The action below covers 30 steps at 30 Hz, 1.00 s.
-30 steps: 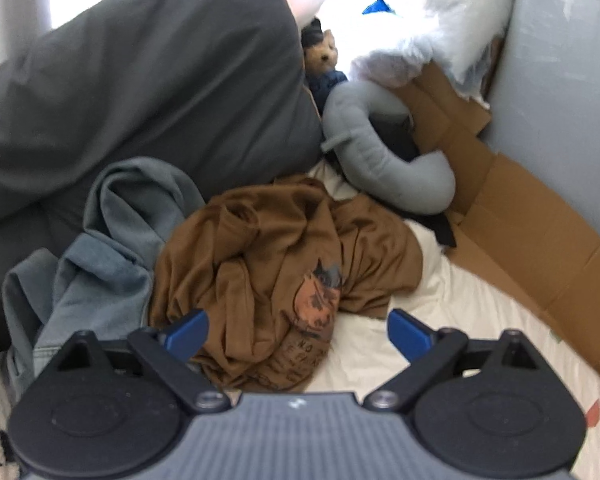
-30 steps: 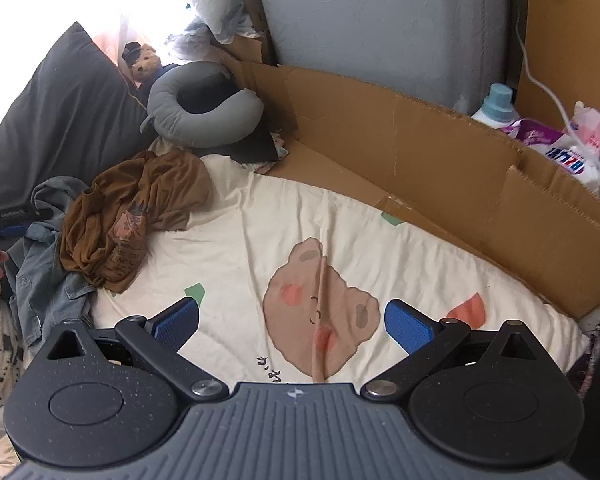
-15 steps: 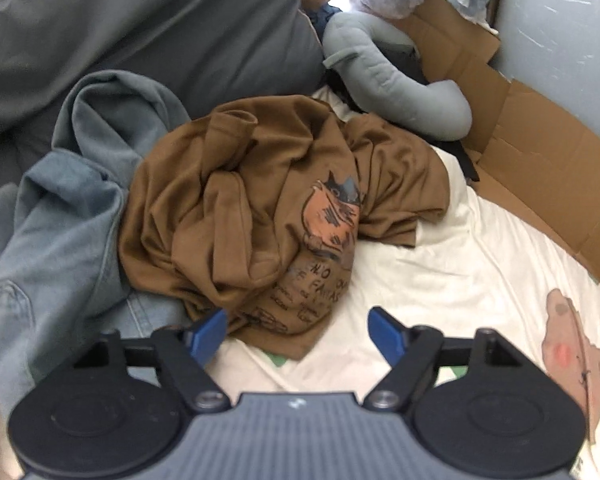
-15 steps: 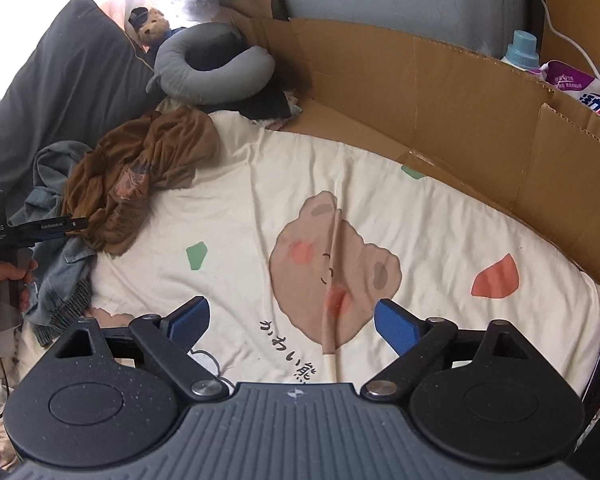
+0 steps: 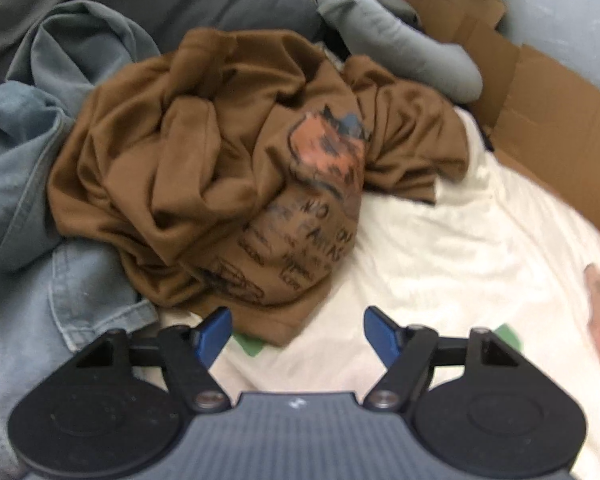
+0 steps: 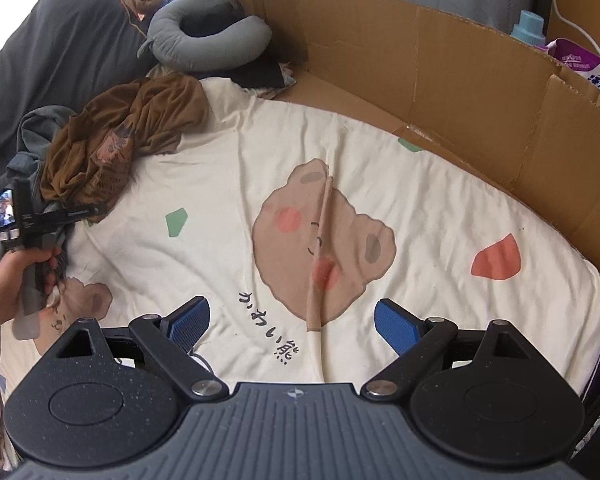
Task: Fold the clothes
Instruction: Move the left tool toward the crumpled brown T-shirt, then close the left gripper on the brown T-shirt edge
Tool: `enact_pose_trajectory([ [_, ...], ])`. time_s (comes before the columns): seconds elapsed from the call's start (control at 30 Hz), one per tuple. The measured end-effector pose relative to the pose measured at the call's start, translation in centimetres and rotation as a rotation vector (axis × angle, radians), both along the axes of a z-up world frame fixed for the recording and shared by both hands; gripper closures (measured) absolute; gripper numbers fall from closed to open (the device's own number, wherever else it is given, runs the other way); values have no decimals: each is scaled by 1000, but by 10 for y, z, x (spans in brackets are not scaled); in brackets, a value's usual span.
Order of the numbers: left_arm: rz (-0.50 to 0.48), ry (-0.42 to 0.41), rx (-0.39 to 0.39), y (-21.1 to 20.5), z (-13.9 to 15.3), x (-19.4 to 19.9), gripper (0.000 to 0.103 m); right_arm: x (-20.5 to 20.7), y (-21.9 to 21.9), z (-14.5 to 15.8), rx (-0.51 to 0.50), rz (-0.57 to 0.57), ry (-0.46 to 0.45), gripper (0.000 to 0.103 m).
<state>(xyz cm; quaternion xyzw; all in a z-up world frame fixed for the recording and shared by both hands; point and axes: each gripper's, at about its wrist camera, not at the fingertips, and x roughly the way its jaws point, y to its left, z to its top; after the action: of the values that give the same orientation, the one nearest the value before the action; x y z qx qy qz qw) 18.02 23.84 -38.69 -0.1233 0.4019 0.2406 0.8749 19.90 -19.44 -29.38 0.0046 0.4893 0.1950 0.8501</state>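
Closer now than a second ago, my left gripper (image 5: 296, 330) hovers wide open and empty at the near hem of the crumpled brown shirt (image 5: 236, 160) on the bedsheet (image 6: 228, 176); my right gripper (image 6: 290, 320) hangs open, empty, well apart over the bear print (image 6: 324, 236)

Left wrist view close above the brown shirt (image 5: 236, 168), right wrist view farther back, both sharing it
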Motion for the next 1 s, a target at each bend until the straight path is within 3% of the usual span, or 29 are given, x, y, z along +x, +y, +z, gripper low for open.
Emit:
enact_pose_trajectory([
  [0.27, 15, -6, 19, 13, -17, 5, 42, -2, 1, -9, -12, 4, 24, 10],
  [0.5, 24, -36, 24, 17, -7, 0, 91, -4, -2, -16, -11, -2, 43, 10],
  [1.0, -62, -176, -85, -29, 49, -25, 100, -7, 2, -24, 10, 19, 40, 10],
])
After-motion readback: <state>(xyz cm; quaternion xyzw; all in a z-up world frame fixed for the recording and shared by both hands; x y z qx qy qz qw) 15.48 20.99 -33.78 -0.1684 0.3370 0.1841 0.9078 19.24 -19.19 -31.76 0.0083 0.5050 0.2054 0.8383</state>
